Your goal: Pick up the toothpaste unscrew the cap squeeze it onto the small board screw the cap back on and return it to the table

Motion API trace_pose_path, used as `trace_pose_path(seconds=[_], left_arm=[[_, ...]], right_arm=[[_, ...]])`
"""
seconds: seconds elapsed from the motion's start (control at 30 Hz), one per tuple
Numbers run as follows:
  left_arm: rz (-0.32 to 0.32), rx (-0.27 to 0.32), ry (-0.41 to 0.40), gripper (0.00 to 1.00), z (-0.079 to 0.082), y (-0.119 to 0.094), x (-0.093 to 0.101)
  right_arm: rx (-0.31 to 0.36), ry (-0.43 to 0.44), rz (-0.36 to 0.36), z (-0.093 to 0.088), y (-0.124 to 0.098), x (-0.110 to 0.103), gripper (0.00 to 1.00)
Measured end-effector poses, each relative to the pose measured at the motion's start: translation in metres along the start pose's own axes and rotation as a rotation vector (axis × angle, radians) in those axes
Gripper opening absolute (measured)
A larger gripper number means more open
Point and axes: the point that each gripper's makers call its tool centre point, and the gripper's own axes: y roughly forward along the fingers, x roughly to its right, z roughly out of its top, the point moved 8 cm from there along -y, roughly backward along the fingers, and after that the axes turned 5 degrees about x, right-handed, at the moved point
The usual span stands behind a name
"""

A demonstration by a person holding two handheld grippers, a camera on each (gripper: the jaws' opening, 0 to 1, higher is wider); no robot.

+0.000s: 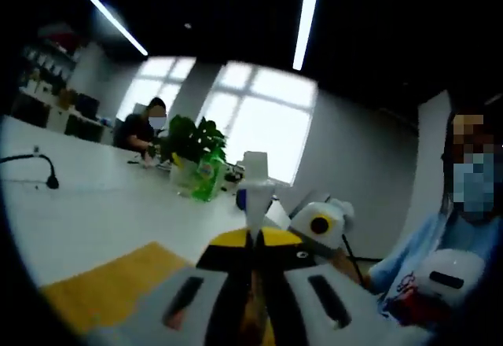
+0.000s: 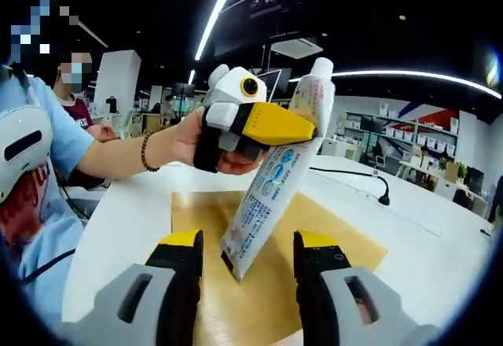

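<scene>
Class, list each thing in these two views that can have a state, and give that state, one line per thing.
toothpaste tube: held off the table, tilted, cap end up.
cap: on the tube.
left gripper: shut on the tube near its upper end.
right gripper: open, jaws either side of the tube's lower end.
small board: flat on the table, no paste visible.

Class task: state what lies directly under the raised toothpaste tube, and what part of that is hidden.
Under the toothpaste tube lies the wooden board on the white table. The right gripper covers the board's near edge.
</scene>
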Motion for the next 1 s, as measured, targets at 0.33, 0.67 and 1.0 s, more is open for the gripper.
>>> trace_pose_path(seconds=[0.33, 0.67, 1.0], left_arm=[[0.012, -0.01, 0.053, 0.02, -0.002, -0.003, 0.015], [0.136, 0.016, 0.116, 0.02, -0.001, -0.01, 0.027], [0.239, 0.034, 0.196, 0.02, -0.003, -0.012, 0.039]], right_arm=[[0.124, 0.015, -0.097, 0.018, -0.02, 0.005, 0.58], [0.139, -0.008, -0.115, 0.029, -0.032, -0.002, 0.62], [0.163, 0.065, -0.226, 0.056, -0.053, -0.003, 0.59]])
